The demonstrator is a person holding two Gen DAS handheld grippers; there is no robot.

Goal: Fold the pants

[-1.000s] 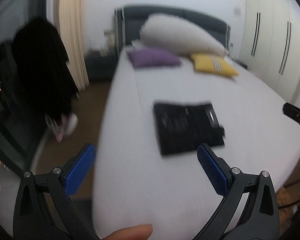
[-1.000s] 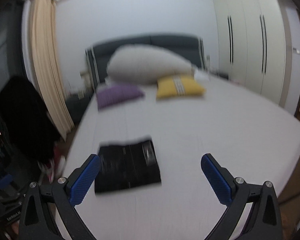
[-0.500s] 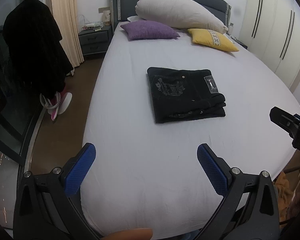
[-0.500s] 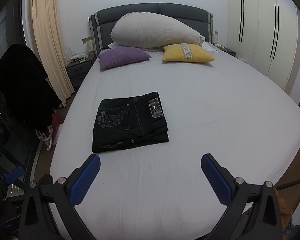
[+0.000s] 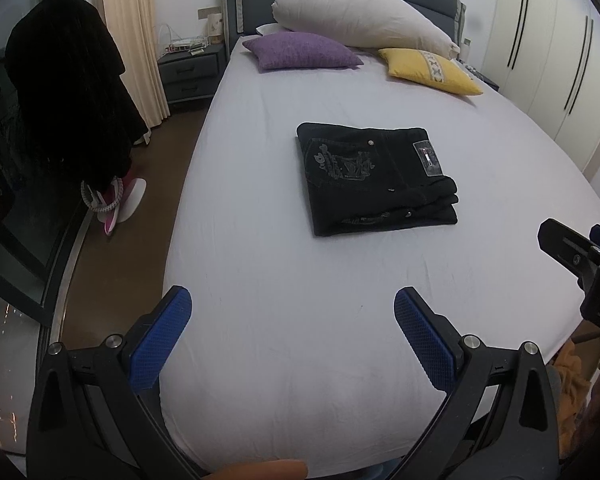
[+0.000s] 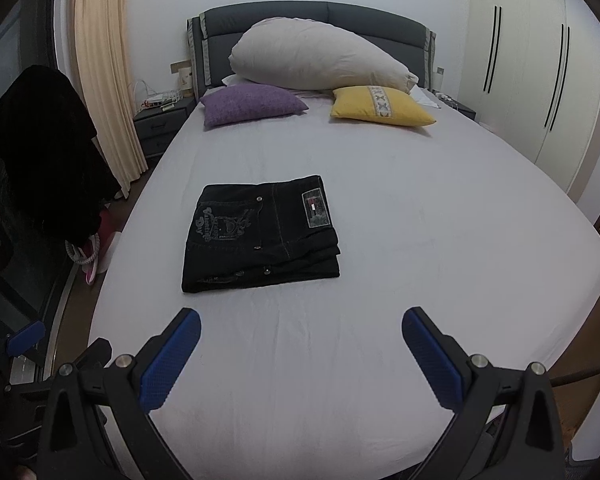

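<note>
Black pants (image 5: 374, 178) folded into a compact rectangle, lying flat on the bed (image 5: 300, 320) a little left of its middle, layered edges stacked along the near right side. Back pocket with pale embroidery facing up; rectangular patch (image 5: 427, 157) at the waistband on the right. Same bundle in the right wrist view: pants (image 6: 260, 234), patch (image 6: 316, 208), resting on the bed (image 6: 420, 240).

Left gripper (image 5: 292, 338) held over the foot of the bed, fingers (image 5: 162, 342) spread wide apart, nothing between them, well short of the pants. Fingertip (image 5: 260, 471) of the person at the bottom edge. Right gripper (image 6: 300, 356) likewise over the near end of the bed, blue-padded fingers (image 6: 434, 360) wide apart and empty, not touching the pants. Right gripper also partly seen at the right edge of the left wrist view (image 5: 580, 256); part of the left gripper at the lower left of the right wrist view (image 6: 24, 338).

At the head of the bed: long pale bolster (image 5: 360, 16) leaning on the dark headboard (image 6: 312, 20), purple cushion (image 5: 300, 52) and yellow cushion (image 5: 428, 70) in front of it. Nightstand (image 5: 190, 70) and cream curtain (image 5: 132, 32) at left, dark garment (image 5: 68, 88) hanging nearer. White wardrobe (image 6: 540, 72) along the right wall.
</note>
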